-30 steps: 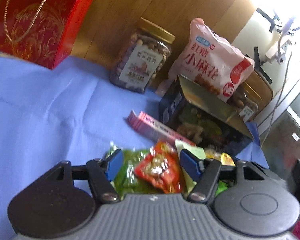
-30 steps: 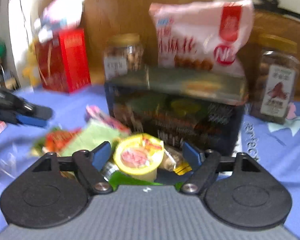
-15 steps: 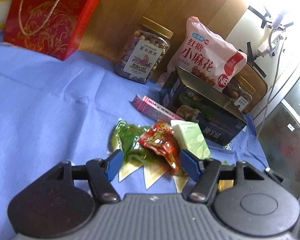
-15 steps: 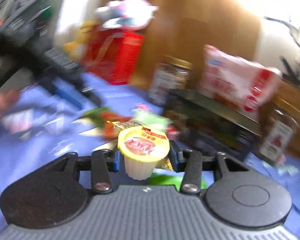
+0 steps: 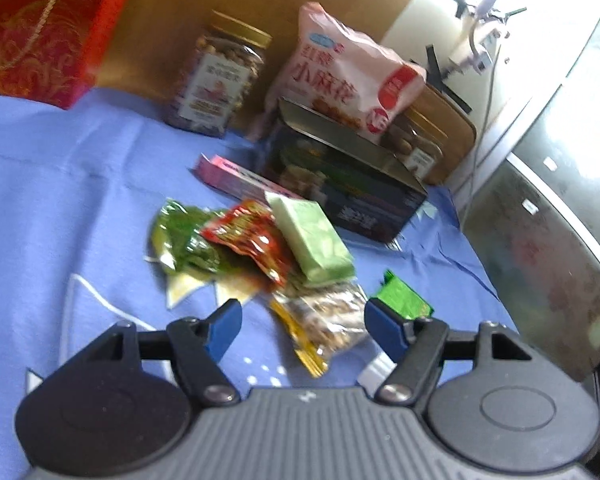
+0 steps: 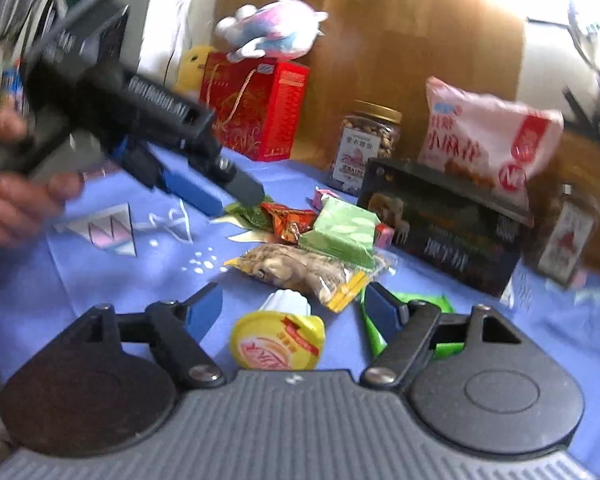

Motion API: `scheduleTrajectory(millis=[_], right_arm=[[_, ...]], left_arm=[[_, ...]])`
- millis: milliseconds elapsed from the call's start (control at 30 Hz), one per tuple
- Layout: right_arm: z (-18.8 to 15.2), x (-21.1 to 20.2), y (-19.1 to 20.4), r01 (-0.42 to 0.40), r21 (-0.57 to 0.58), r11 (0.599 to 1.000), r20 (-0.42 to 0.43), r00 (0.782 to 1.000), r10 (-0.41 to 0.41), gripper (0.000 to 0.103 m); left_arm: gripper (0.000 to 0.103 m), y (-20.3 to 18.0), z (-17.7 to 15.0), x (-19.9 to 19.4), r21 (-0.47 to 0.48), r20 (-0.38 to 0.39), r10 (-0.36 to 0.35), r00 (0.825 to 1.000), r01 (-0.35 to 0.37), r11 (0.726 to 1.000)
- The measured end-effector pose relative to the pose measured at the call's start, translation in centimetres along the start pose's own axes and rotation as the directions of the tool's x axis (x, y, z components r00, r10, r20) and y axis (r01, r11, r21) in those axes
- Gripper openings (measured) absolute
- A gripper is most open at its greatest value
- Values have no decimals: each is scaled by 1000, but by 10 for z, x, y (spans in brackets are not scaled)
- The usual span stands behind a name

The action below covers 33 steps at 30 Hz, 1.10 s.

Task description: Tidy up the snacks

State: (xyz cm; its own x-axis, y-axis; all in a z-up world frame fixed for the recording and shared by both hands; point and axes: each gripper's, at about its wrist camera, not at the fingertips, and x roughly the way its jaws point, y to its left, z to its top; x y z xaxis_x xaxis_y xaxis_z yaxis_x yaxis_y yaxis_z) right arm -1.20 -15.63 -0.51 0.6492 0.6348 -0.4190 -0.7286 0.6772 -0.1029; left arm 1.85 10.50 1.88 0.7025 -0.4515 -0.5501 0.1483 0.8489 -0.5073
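My right gripper is wide open and holds nothing. The jelly cup sits on the blue surface between its fingers, lid tipped toward me, so I think it is free to stay there. My left gripper is wide open and empty too. Just in front of it lies the nut bag, with the green pack and red pack piled behind, all near the dark tin.

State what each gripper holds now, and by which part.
Nothing is held. The left gripper is open and empty; the right gripper is open, the jelly cup loose between its jaws.
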Motion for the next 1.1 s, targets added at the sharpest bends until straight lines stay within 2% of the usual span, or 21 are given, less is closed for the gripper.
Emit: scheduleTrajectory(millis=[133,200,233,300,400,467,533,767,867,933,967,1033,1100], right_arm=[[10,-2,-23,-24,166,986,9,1000,22,80],[15,3,-38,-50,269,962,-7,999,53,78],[17,6,-45,-57,316,947,-18,998,66,77],[18,14,-58,-71,411,909,-53,993,102,63],[13,28,-73,-90,538,838,-96,981,167,53],[8,34,-79,-91,599,795,-113,974,197,51],[6,36,-82,-98,630,770,-113,970,216,50],[10,44,-81,-125,656,745,-117,958,263,50],[11,52,-78,-133,639,758,-133,951,279,50],[11,57,-75,-130,624,771,-142,951,276,45],[11,58,-75,-128,616,777,-144,952,271,43],[11,58,-74,-139,610,780,-142,949,280,38],[12,55,-74,-154,609,778,-130,948,290,33]], left_arm=[[70,0,-1,8,-31,-40,-26,999,25,999],[78,1,-1,9,-40,-47,-37,998,35,999],[81,0,-1,9,-42,-45,-39,998,37,998],[81,1,0,10,-47,-47,-46,998,44,998],[81,5,2,13,-81,-64,-77,995,72,994],[81,9,4,16,-109,-78,-101,992,92,990],[81,12,5,19,-131,-88,-122,989,110,985],[77,22,8,34,-199,-114,-174,978,149,969],[67,19,8,42,-193,-131,-182,974,155,969],[57,16,6,45,-181,-138,-177,975,151,972],[57,15,5,45,-168,-134,-167,977,144,975],[49,14,4,44,-156,-133,-154,979,133,979],[47,16,4,42,-167,-135,-164,977,140,976]])
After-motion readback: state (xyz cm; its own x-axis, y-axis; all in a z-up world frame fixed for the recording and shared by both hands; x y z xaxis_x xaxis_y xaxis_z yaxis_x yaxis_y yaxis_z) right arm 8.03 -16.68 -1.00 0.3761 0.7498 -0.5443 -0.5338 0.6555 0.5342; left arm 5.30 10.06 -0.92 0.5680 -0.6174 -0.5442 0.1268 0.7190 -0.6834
